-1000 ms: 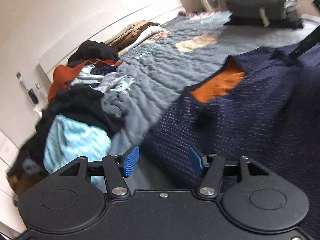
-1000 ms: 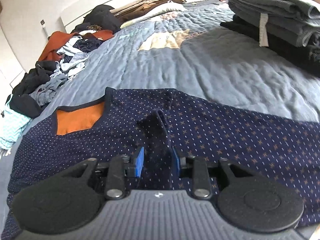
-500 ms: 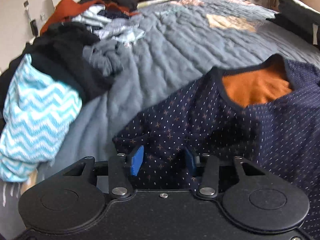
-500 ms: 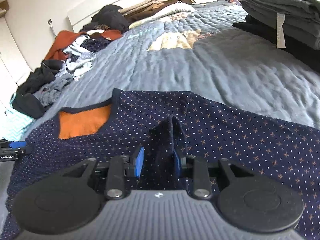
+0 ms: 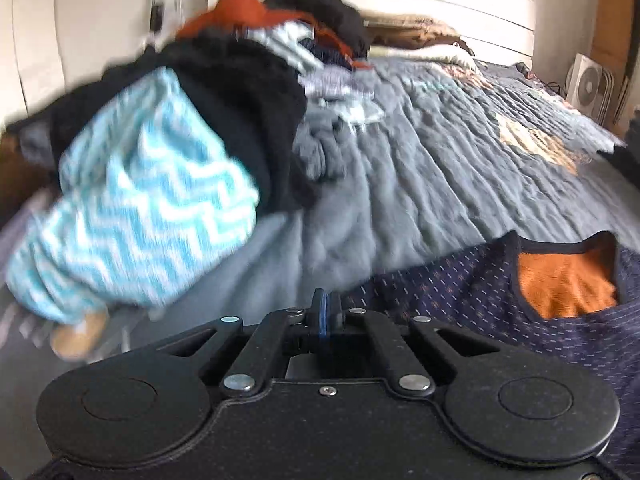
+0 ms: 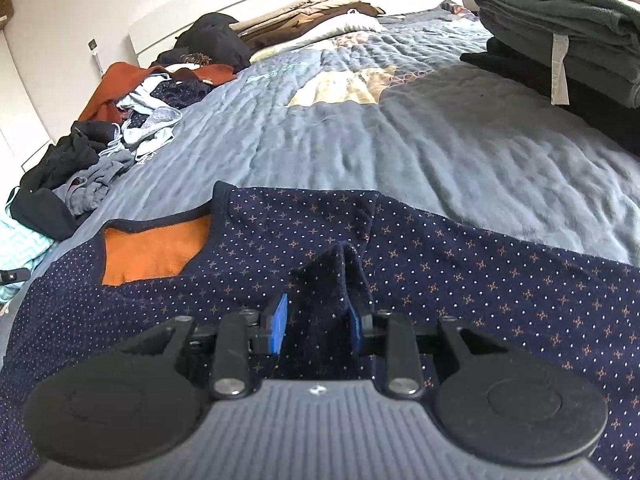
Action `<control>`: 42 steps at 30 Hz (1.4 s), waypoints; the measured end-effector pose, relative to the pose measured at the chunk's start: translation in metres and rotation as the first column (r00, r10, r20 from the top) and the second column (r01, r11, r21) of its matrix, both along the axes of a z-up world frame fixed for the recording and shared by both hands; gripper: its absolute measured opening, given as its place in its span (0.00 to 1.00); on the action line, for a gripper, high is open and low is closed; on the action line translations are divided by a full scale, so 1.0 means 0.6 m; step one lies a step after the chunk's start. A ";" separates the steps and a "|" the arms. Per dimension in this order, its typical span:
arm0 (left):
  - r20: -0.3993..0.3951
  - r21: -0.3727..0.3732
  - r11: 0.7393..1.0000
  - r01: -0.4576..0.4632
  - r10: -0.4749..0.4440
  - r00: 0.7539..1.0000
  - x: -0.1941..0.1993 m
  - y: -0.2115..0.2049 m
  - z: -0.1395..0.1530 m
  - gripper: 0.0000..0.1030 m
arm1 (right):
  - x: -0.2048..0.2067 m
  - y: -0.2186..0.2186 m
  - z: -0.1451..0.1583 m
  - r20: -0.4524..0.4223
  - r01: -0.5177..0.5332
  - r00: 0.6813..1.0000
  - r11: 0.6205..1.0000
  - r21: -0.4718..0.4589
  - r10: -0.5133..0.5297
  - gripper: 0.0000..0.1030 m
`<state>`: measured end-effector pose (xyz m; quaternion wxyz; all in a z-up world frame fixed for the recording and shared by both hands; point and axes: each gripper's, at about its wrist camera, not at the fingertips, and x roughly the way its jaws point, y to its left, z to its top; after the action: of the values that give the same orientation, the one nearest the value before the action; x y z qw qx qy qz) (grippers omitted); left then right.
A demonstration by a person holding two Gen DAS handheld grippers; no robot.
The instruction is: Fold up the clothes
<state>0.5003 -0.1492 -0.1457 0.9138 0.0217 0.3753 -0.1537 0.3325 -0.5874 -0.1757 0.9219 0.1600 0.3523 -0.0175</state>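
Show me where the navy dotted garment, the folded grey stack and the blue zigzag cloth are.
navy dotted garment (image 6: pixel 460 264), right wrist view, flat dotted fabric right of the pinched fold
folded grey stack (image 6: pixel 548 12), right wrist view, top layer
blue zigzag cloth (image 5: pixel 148 208), left wrist view, middle of pattern

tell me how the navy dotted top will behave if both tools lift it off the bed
Likely floppy: the navy dotted top already tents into a soft ridge where the right tool pinches it. It looks thick, with a fuzzy orange lining, so probably weighty. It should sag between the grips, not slip.
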 end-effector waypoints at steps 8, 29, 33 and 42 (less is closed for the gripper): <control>0.000 0.076 0.992 0.101 -0.101 0.995 -0.016 -0.053 -0.016 0.59 | -0.001 0.002 0.000 -0.003 -0.001 1.000 1.000 0.001 0.001 0.30; 0.070 -0.084 0.994 -0.070 0.076 0.995 -0.040 0.023 -0.021 0.51 | -0.006 0.004 0.002 0.019 -0.012 1.000 1.000 0.004 0.012 0.30; 0.096 -0.115 0.991 0.069 -0.058 0.994 -0.108 0.008 0.019 0.51 | -0.022 -0.005 0.025 0.074 -0.002 0.997 0.998 0.065 -0.003 0.30; 0.116 0.184 0.881 0.435 -0.459 0.881 -0.280 -0.145 -0.009 0.51 | 0.016 0.002 0.050 0.007 -0.072 0.997 0.994 -0.076 0.073 0.30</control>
<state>0.3324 -0.2363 -0.1509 0.8756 0.1897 0.2979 -0.3296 0.3422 -0.5862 -0.1456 0.9292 0.1120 0.3523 0.0036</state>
